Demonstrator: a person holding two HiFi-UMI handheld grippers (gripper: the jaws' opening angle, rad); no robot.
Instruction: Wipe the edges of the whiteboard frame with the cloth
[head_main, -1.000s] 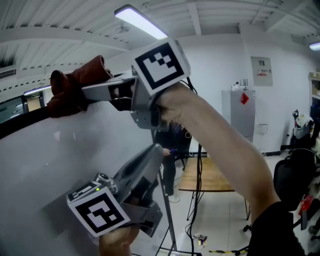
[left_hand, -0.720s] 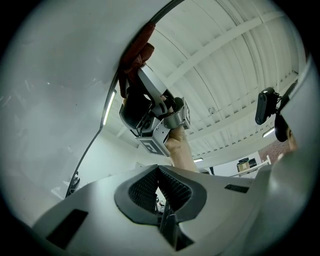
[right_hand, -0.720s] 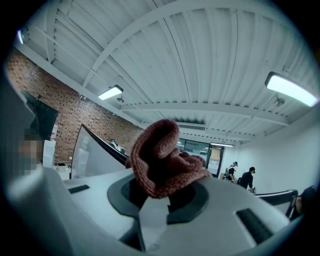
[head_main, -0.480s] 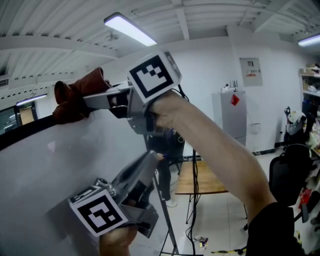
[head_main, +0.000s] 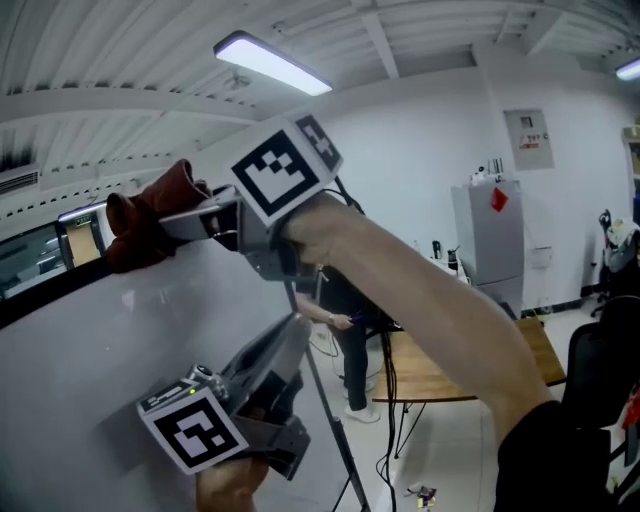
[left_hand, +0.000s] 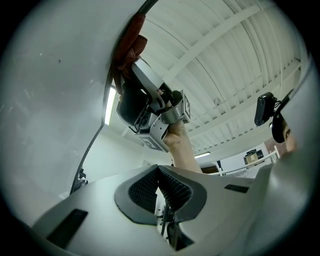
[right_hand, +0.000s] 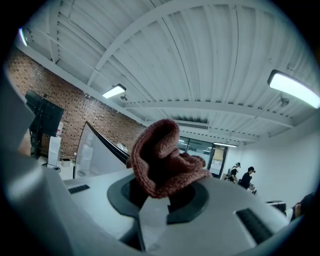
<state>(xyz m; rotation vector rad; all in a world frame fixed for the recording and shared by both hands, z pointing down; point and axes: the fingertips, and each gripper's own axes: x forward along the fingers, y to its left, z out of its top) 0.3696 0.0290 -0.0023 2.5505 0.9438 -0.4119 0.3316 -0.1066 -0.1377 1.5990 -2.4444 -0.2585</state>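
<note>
Right hand-held gripper pinches the soft, light cloth by its bunched middle, likeliest the surest hold, on the whiteboard frame at upper left, while the left hand-held gripper, lower centre, is pressed together, empty.

No print can be read; the wall notice and the red sticker are too small.

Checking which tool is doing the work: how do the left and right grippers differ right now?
The right gripper is shut on the reddish cloth; the left gripper has its jaws together, empty. The right gripper is up at the top edge of the whiteboard frame; the left gripper sits lower, by the white board face. Both have jaws shut.
</note>
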